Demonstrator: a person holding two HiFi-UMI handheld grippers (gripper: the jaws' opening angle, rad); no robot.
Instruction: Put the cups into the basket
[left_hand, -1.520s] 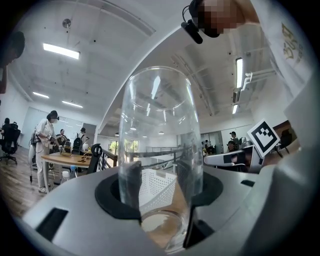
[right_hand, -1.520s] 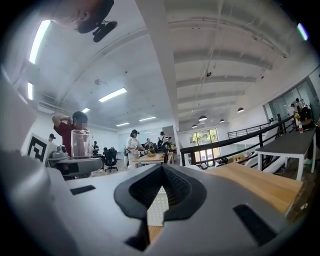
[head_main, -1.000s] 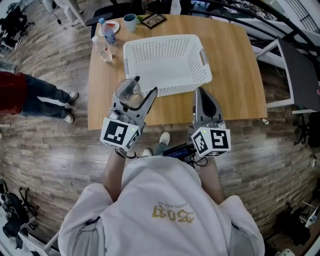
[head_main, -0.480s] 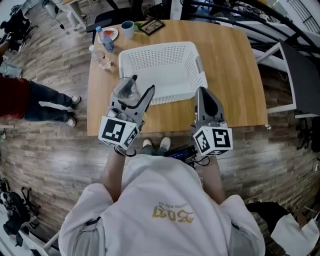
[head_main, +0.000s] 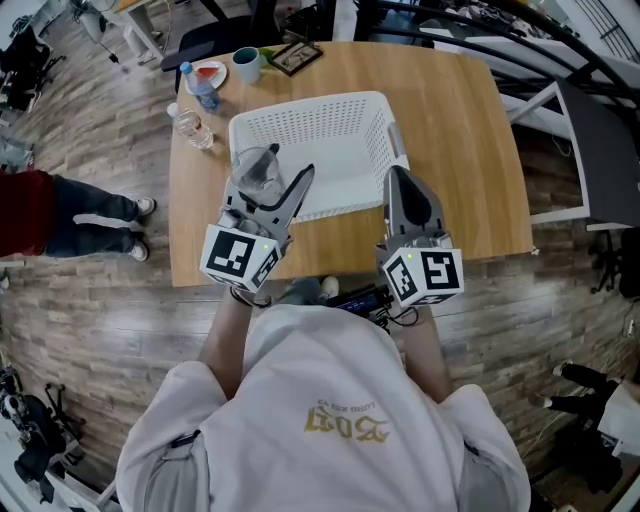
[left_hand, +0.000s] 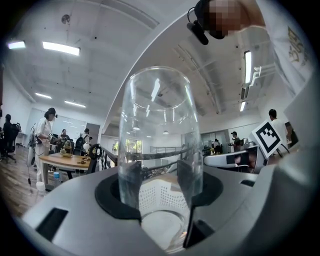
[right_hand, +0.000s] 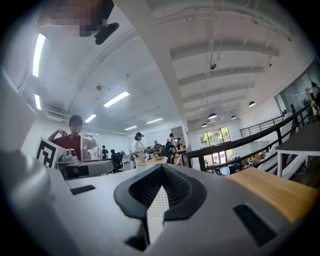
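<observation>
Jaws of the left gripper (head_main: 270, 185) are clamped on a clear glass cup (left_hand: 160, 125), held upright at the near left corner of the white basket (head_main: 330, 108), which sits on the wooden table (head_main: 470, 150). The right gripper (head_main: 399, 180) has its jaws pressed together with nothing between them, by the basket's near right edge. A teal mug (head_main: 245, 64) stands on the table beyond the basket.

Both forearms reach forward side by side, with the grippers pointing level. The left gripper (head_main: 272, 185) clamps a clear glass cup (head_main: 258, 168) upright between wide-set jaws. The right gripper (head_main: 402, 185) has its jaws pressed together.
</observation>
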